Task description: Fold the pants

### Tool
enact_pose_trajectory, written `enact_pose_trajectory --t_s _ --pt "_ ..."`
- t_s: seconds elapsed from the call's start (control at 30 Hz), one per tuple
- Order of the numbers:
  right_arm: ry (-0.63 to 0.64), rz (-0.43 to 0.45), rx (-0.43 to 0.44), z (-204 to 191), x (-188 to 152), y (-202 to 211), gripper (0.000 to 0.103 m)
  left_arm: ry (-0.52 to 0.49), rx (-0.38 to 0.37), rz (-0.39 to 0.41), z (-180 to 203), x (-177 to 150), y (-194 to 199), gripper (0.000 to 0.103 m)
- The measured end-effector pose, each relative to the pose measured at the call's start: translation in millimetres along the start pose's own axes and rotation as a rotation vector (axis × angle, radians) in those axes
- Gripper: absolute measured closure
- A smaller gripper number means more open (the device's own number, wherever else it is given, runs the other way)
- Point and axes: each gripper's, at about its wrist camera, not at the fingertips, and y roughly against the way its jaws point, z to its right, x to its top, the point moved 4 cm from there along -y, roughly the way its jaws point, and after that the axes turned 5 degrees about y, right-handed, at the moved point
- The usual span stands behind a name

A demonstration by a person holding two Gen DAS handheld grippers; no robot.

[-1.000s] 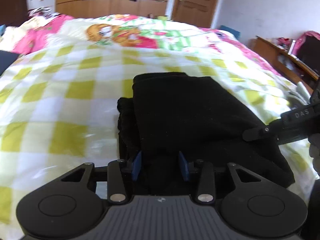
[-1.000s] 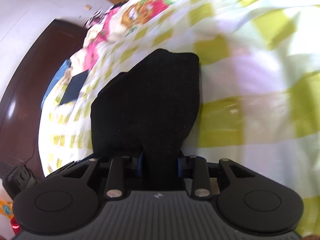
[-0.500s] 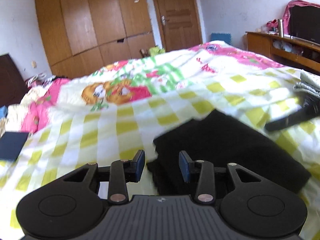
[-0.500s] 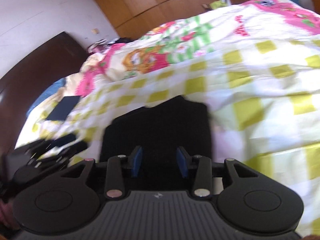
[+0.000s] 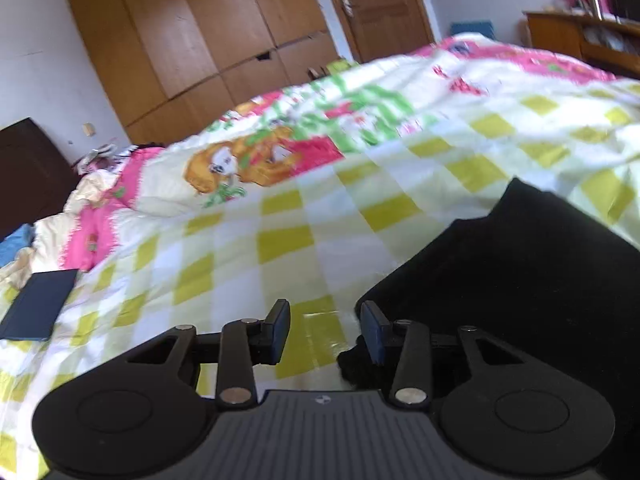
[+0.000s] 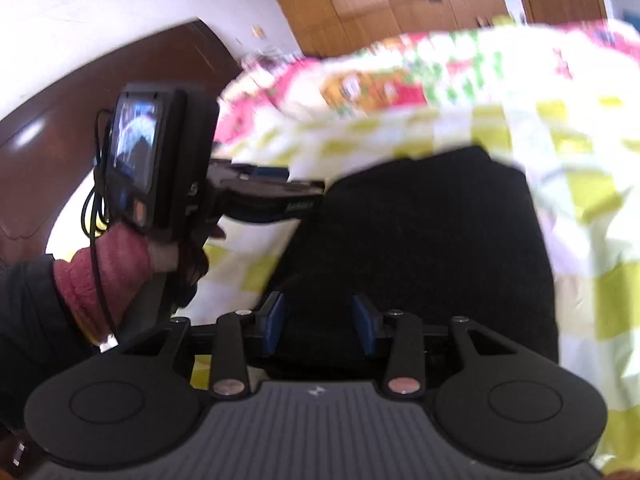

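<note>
The black pants (image 5: pixel 532 280) lie folded in a compact bundle on the yellow-checked bedspread (image 5: pixel 280 240). In the left wrist view they fill the lower right; my left gripper (image 5: pixel 325 330) is open and empty, just left of the bundle's edge, over the bedspread. In the right wrist view the pants (image 6: pixel 420 232) sit straight ahead; my right gripper (image 6: pixel 319 326) is open and empty above their near edge. The left gripper (image 6: pixel 256 196), held by a hand, also shows at the left of the right wrist view.
A dark blue flat book or tablet (image 5: pixel 36 308) lies at the left of the bed. Pink and cartoon-print bedding (image 5: pixel 256 156) lies beyond. Wooden wardrobes (image 5: pixel 208 32) and a door (image 5: pixel 380 4) stand behind; a wooden shelf (image 5: pixel 580 36) is at the right.
Both grippers have let go of the pants and pulled up and back. The left one has swung left off the bundle; the right view now shows the left gripper.
</note>
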Motion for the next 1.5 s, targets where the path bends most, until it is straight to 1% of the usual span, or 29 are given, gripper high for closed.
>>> enact_pose_trajectory --t_s 0.07,0.1,0.17,0.2,0.23,0.27,0.33,0.37,0.47,0.5,0.53,0.57,0.63,0.7,0.77,0.8,0.9,1.07,1.23,1.33,1.5 --pt "-0.012 -0.001 0.056 -5.7 -7.2 1.3 0.063 0.052 0.004 0.03 -8.3 -5.0 28.2 0.049" --pt "-0.029 -0.007 0.065 -7.1 -9.2 -0.7 0.063 0.08 -0.001 0.044 -11.4 -8.8 43.3 0.049" --pt "-0.041 -0.032 0.102 -10.3 -9.9 -10.5 0.063 0.091 -0.006 0.084 -11.7 -19.0 73.0 0.048" --pt "-0.01 -0.063 0.088 -13.3 -10.1 -18.8 0.063 0.088 -0.012 0.084 -9.3 -24.8 83.5 0.047" --pt "0.032 -0.079 0.036 -16.6 -10.3 -24.1 0.066 0.093 -0.021 0.07 -6.8 -31.0 90.4 0.047" --pt "0.062 -0.075 0.013 -19.7 -10.3 -23.8 0.065 0.098 -0.034 0.049 -5.1 -37.4 93.7 0.046" --pt "0.107 -0.052 -0.004 -27.9 -10.8 -15.4 0.063 0.1 -0.052 0.023 -3.2 -47.6 97.2 0.046" --pt "0.129 -0.053 -0.018 -30.9 -12.7 -12.4 0.058 0.104 -0.067 0.015 -3.6 -49.8 96.8 0.046" --pt "0.21 -0.067 -0.049 -46.1 -22.5 -17.6 0.053 0.128 -0.136 0.002 -3.9 -43.1 85.8 0.046" --pt "0.246 -0.072 -0.065 -51.8 -25.1 -23.7 0.053 0.119 -0.153 -0.003 -0.7 -38.0 78.6 0.046" --pt "0.267 -0.086 -0.084 -55.2 -26.3 -31.1 0.058 0.101 -0.154 -0.002 2.5 -32.9 70.8 0.046" --pt "0.271 -0.103 -0.096 -57.5 -26.3 -38.2 0.065 0.078 -0.148 -0.011 6.2 -28.3 61.4 0.046" --pt "0.271 -0.109 -0.088 -62.3 -23.8 -42.7 0.065 0.04 -0.144 -0.058 13.5 -22.9 39.1 0.046" --pt "0.286 -0.111 -0.054 -67.1 -22.6 -38.7 0.063 0.021 -0.132 -0.073 16.0 -21.7 23.0 0.045" --pt "0.243 -0.115 -0.008 -64.3 -20.7 -31.8 0.061 0.034 -0.131 -0.081 14.8 -19.5 17.0 0.043" --pt "0.202 -0.112 0.013 -59.9 -18.0 -26.4 0.061 0.045 -0.132 -0.082 13.1 -19.0 18.3 0.043" --pt "0.075 -0.083 0.055 -43.6 -14.0 -3.2 0.062 0.084 -0.099 -0.065 7.2 -22.2 36.5 0.043" --pt "0.001 -0.029 -0.028 -21.3 -22.5 38.1 0.061 0.148 -0.09 -0.05 3.3 -40.4 82.8 0.042" --pt "-0.074 -0.046 -0.122 4.6 -37.9 54.8 0.061 0.193 -0.087 -0.039 12.2 -58.3 118.7 0.04" --pt "-0.087 -0.05 -0.144 12.4 -42.2 61.1 0.061 0.229 -0.089 -0.039 16.3 -63.6 133.1 0.037" --pt "-0.079 -0.028 -0.154 13.2 -37.9 61.3 0.061 0.227 -0.082 -0.013 25.9 -67.9 153.4 0.032"
